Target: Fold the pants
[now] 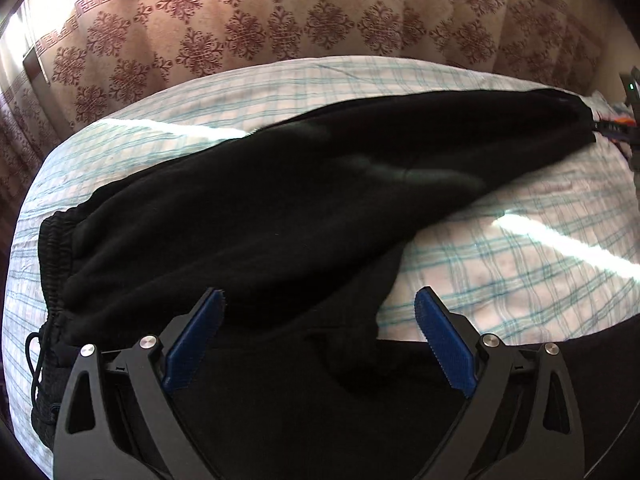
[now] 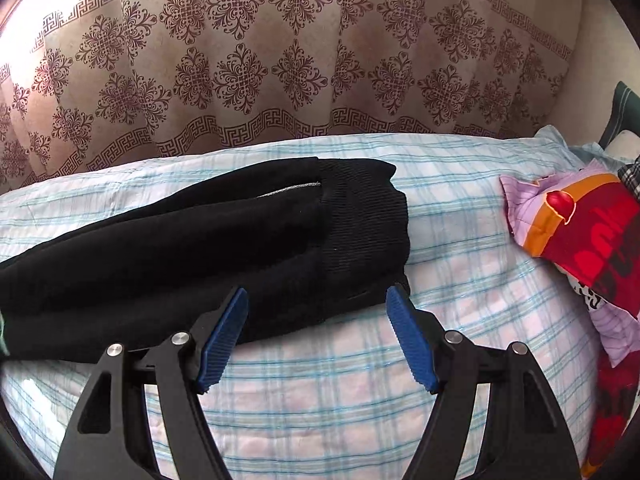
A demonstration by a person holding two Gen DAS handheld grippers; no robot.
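Black pants [image 1: 248,216] lie on a checked bed sheet [image 1: 520,248], legs stacked and running to the far right, elastic waistband [image 1: 52,264] with a drawstring at the left. My left gripper [image 1: 318,300] is open, just above the crotch area near the front edge. In the right wrist view the ribbed leg cuffs [image 2: 360,224] lie stacked on the sheet [image 2: 320,380]. My right gripper [image 2: 316,294] is open and empty, its fingertips at the near edge of the cuffs.
A patterned curtain [image 2: 280,60] hangs behind the bed. A red, orange and purple pillow [image 2: 580,232] lies at the right of the cuffs. The other gripper [image 1: 634,92] shows at the far right edge of the left wrist view.
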